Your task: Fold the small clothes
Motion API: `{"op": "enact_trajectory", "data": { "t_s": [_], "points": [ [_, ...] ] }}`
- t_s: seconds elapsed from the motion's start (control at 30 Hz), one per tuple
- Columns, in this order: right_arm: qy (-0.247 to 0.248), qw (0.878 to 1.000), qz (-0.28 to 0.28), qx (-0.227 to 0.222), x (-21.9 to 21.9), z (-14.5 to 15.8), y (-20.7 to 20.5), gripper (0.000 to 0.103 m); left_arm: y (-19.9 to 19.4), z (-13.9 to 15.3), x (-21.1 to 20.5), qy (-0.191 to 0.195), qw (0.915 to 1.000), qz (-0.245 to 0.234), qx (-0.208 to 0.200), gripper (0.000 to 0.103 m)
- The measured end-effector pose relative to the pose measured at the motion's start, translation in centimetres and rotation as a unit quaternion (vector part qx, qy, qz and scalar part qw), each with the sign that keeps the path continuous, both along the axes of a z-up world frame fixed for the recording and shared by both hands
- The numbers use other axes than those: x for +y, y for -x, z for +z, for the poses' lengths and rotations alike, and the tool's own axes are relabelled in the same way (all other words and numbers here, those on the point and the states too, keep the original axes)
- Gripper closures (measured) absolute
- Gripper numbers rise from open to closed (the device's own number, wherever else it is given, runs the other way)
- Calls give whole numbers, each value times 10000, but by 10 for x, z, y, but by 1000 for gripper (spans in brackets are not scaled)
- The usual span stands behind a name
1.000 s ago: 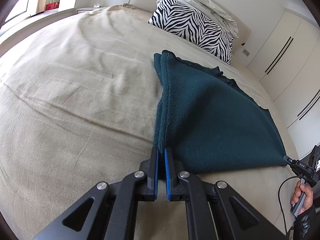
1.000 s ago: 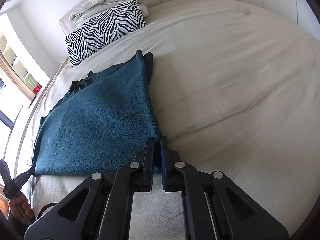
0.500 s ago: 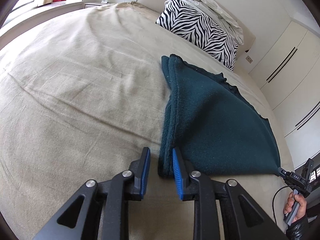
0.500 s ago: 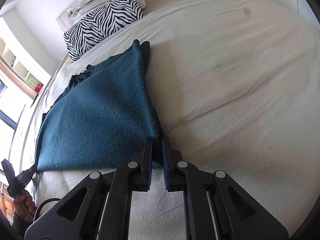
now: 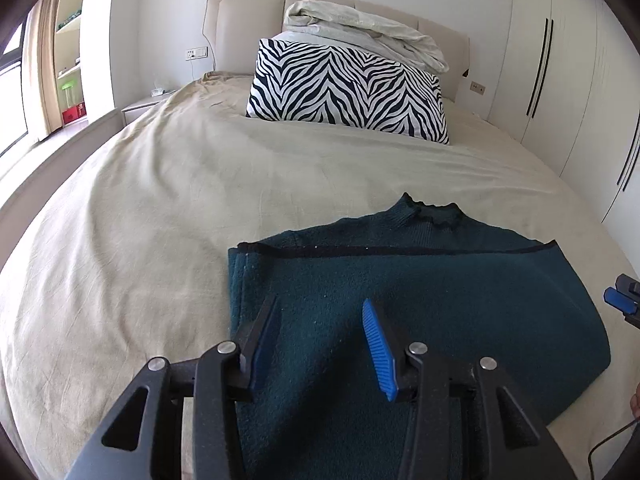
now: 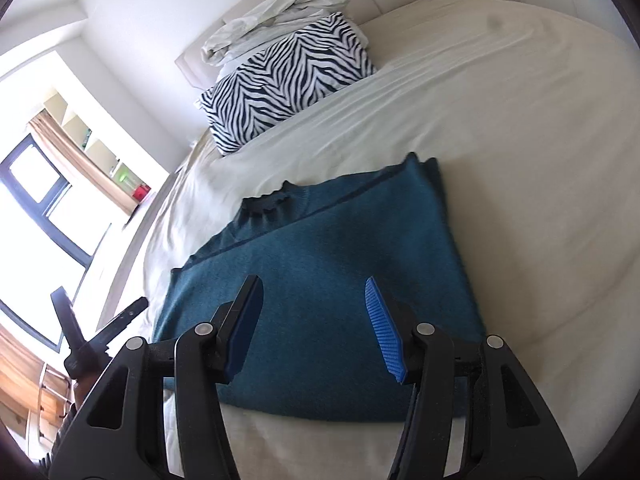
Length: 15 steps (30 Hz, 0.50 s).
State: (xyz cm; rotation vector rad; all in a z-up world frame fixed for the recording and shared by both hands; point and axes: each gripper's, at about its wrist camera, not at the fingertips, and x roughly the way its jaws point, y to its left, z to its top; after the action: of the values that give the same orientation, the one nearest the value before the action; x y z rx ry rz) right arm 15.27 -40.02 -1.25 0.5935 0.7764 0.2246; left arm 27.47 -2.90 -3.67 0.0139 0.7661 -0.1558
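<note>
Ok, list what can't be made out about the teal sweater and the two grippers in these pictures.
- Sweater: its near edge, left wrist view, is hidden behind the left gripper.
- Sleeves: none show in either view, probably folded under.
- Right gripper: in the left wrist view the frame edge cuts off all but one blue tip.
- Left gripper: in the right wrist view its jaws are dark and small.

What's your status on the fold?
Left gripper, right gripper just opened, empty. Dark teal knit sweater folded flat on beige bedsheet. Nothing in the way.
</note>
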Motion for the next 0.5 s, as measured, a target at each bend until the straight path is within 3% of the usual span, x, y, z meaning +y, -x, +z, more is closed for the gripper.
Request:
{"op": "enact_trajectory", "data": {
  "t_s": [0.07, 0.13, 0.2, 0.27, 0.33, 0.43, 0.5],
  "points": [
    [-350, 9988, 329, 18, 25, -8, -33, 51, -19, -14, -18, -454, 9989, 18, 62, 57],
    [-724, 9955, 604, 87, 50, -20, -64, 51, -34, -34, -20, -591, 9978, 120, 258, 55],
    [-963, 9922, 757, 220, 72, -35, -90, 51, -45, -61, -13, -447, 9972, 185, 578, 45],
    [-1119, 9898, 781, 402, 84, -54, -111, 51, -40, -67, -3, -164, 9990, 166, 373, 44],
    [-1129, 9900, 589, 598, 82, -75, -123, 51, -41, -67, 0, -106, 9991, 133, 387, 44],
    [-1674, 9842, 315, 479, 53, -94, -123, 70, -42, -69, 0, -42, 9992, 106, 371, 44],
    [-1971, 9798, 120, 304, 28, -97, -115, 72, -43, -70, 0, -12, 9993, 101, 352, 44]
  ]
}}
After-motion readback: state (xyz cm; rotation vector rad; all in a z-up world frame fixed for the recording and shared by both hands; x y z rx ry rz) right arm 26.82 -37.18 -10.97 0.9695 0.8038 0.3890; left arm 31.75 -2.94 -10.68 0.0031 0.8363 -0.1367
